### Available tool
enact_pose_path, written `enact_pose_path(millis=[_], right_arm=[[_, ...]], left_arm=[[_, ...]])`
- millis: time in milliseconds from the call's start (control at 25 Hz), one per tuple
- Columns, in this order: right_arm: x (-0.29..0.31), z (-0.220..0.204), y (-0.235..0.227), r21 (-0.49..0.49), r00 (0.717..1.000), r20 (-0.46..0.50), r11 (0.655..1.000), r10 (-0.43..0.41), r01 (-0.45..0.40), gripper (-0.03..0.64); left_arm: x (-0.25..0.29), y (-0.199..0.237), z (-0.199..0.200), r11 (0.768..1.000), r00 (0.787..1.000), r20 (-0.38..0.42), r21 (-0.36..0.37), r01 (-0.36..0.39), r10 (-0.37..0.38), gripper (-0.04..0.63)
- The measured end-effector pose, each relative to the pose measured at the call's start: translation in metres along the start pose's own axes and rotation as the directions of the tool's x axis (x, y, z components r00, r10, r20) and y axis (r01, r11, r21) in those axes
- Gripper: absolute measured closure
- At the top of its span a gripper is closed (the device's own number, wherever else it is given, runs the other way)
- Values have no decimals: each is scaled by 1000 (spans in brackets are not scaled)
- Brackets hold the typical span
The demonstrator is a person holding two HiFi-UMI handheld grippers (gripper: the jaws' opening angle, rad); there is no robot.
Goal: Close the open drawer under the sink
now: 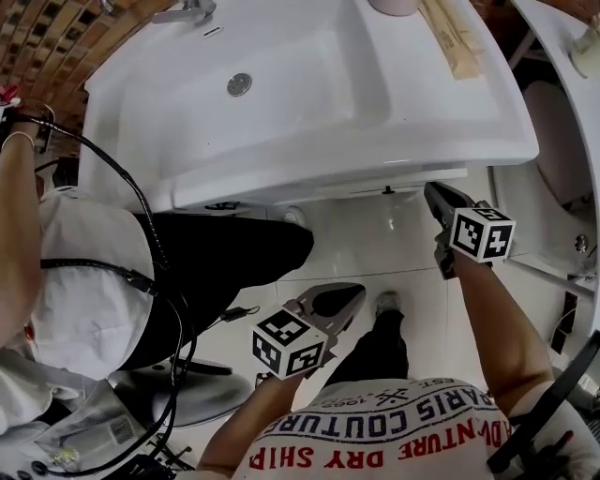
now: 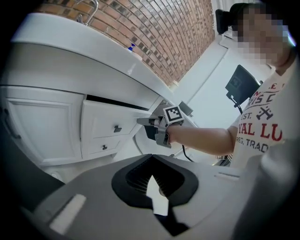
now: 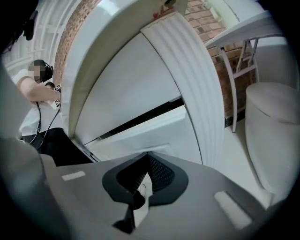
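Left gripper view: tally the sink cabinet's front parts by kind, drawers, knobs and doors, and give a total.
Drawers: 2 (upper drawer, lower drawer)
Knobs: 2 (upper knob, lower knob)
Doors: 1 (door)
Total: 5

Drawer (image 1: 422,178) under sink (image 1: 309,80), right gripper (image 1: 436,199) before it (perhaps touching).

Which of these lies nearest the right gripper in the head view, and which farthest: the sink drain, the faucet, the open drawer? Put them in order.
1. The open drawer: just ahead of the right gripper.
2. The sink drain: farther off, up and to the left.
3. The faucet: at the view's top left edge, farthest.
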State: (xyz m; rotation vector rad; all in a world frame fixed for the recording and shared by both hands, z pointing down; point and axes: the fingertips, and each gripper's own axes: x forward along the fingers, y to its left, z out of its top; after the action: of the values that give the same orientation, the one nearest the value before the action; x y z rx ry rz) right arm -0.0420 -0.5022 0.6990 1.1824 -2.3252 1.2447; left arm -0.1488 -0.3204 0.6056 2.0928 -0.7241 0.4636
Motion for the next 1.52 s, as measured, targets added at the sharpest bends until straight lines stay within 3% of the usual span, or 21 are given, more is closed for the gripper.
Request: enact_pose_path(millis=[560,800,920,1160,1360,1520], right_arm=[[21,24,-5,-12,1000,8,1000,0,0,607],[-7,-8,10,-39,998,-48,998,47,-48,606],[-47,-44,35,-5,985,-108,991,131,-132,574],[-166,-110,110,62,935,-179,952,306,-300,586],[-281,-141,172,-42,912,-139,918,385,-394,607],[-380,-175,217,-187,906,-119,887,406,-422,607]], left_arm=[[-9,10,3,999,999,7,-22,-33,33,612],[-9,-8,4,1000,999,25,1,-20,20,612],[-11,-24,1,1000,999,40,8,-21,21,612],[-21,-91,-19,999,998,69,46,8,-11,612],[-35,-175,-57,992,991,121,123,40,-54,612],[-61,-257,-102,981,982,168,187,49,-81,612]])
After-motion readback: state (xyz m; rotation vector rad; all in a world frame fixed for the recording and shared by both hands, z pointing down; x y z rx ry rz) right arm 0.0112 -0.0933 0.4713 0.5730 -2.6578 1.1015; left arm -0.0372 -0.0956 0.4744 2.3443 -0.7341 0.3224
